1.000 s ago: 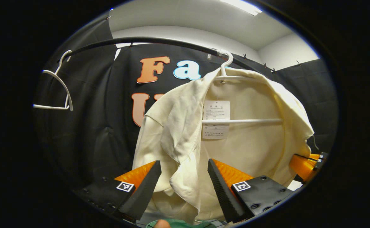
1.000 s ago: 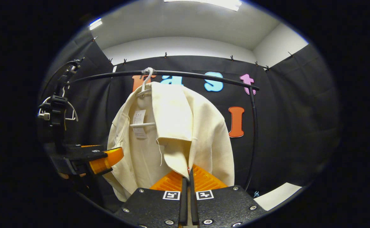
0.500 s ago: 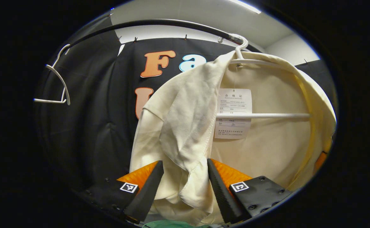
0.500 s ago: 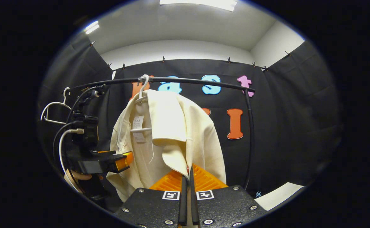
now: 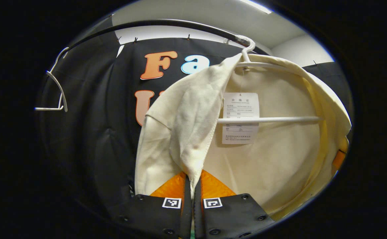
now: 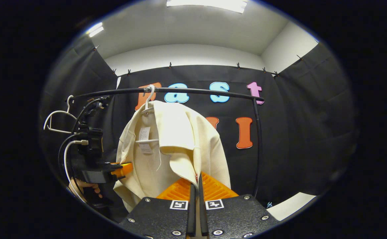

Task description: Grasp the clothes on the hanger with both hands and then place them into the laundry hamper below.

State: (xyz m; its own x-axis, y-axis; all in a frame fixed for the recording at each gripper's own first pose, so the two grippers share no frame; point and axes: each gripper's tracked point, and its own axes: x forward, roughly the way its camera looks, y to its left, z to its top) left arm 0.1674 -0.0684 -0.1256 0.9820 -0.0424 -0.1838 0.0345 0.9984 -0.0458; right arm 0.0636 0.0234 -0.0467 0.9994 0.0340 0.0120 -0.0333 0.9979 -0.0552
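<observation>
A cream jacket (image 5: 273, 156) hangs on a white hanger (image 5: 266, 119) hooked over a black rail (image 5: 166, 23), with a paper tag (image 5: 240, 118) dangling inside near the hanger's crossbar; in the left gripper view the left gripper (image 5: 192, 186) has its jaws closed tight on the hanging front edge of the jacket, the fabric pinched between both fingers; in the right gripper view the right gripper (image 6: 196, 186) likewise has its jaws clamped together on the lower corner of the jacket's other front flap (image 6: 180, 139); the same view shows the left gripper (image 6: 122, 168) at the jacket's left edge, held by a hand (image 6: 85, 189), with a cable (image 6: 65, 156) looping beside it; a second, bare white hanger (image 5: 55, 89) hangs farther left on the rail; a white patch of floor (image 6: 291, 205) lies low on the right
</observation>
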